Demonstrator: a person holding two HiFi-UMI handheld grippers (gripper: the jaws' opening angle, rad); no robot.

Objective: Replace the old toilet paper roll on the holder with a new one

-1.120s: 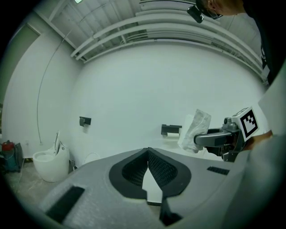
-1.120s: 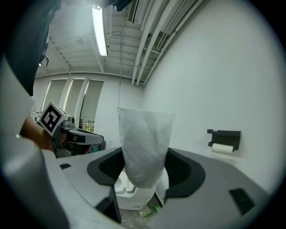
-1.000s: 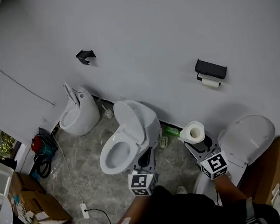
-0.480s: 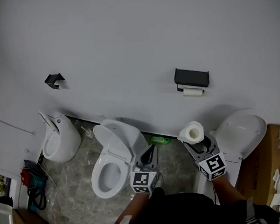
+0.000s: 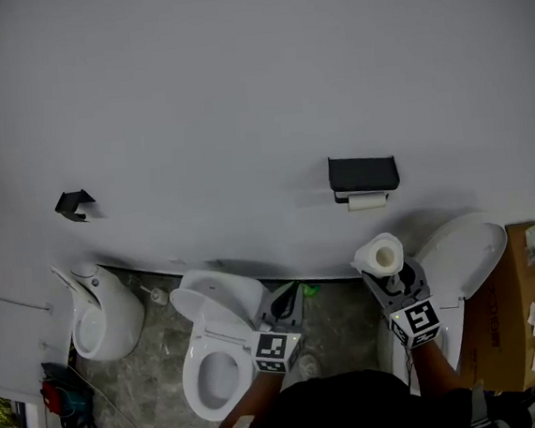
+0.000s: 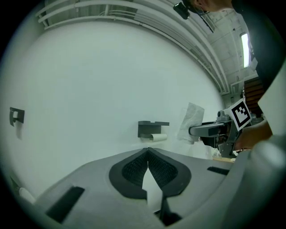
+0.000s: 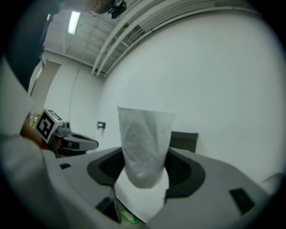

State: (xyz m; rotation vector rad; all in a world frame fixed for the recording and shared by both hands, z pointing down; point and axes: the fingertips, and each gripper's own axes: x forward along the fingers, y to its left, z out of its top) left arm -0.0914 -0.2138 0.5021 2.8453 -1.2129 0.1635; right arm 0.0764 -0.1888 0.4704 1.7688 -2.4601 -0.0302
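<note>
We face a plain white wall [image 5: 237, 89]; beneath it, on grey marbled floor [image 5: 160, 369], stand a urinal [image 5: 98, 314] and an open toilet [image 5: 213, 378].

Grey marbled floor [image 5: 159, 360], white toilets [image 5: 224, 302], cardboard box [image 5: 503, 317]

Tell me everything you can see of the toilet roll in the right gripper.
The roll is white and full, its paper soft-looking and crinkled. It stands upright, hollow core facing up, its lower part clamped between the fingers of the right gripper. It hangs in the air, short of the black holder on the wall.
</note>
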